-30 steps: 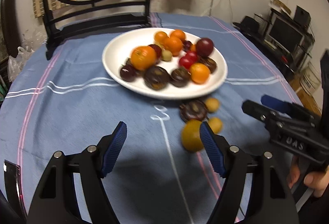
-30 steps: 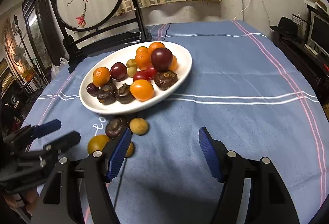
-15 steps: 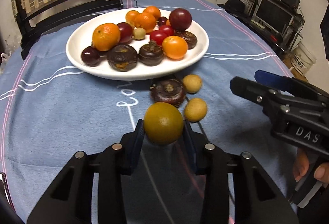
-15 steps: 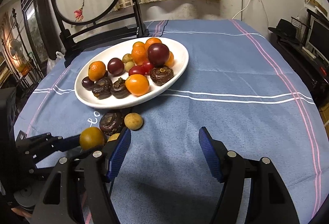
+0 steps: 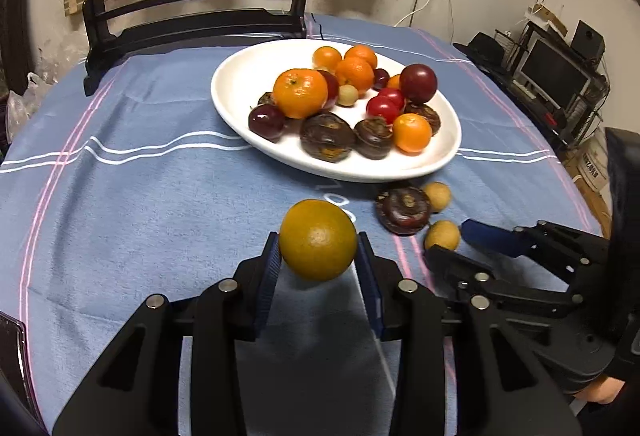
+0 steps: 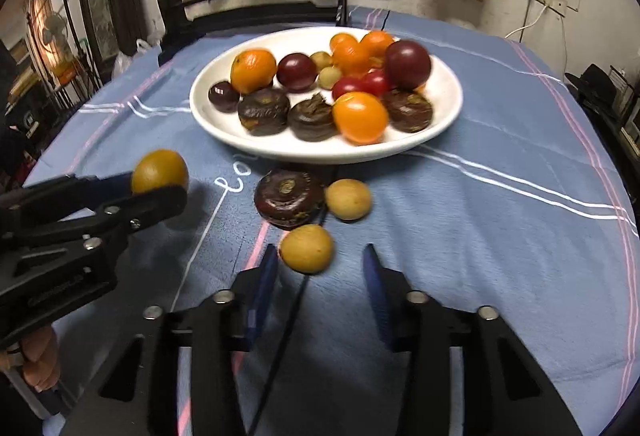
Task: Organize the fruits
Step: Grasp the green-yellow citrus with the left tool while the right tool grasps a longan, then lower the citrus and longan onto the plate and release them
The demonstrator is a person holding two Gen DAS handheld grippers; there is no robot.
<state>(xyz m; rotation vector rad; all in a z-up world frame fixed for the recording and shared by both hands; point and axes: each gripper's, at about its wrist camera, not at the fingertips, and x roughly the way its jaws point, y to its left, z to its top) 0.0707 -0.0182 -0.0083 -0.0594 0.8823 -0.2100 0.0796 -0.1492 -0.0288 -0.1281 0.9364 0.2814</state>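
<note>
Left gripper: my jaws clamp the yellow-orange fruit.
Right gripper: jaws just narrowing, not yet gripping the small tan fruit.

right tool: closing, pads flank small yellow fruit | left tool: grips orange

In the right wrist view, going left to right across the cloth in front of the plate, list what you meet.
left gripper holding the yellow-orange citrus → dark round fruit → small tan fruit.
</note>
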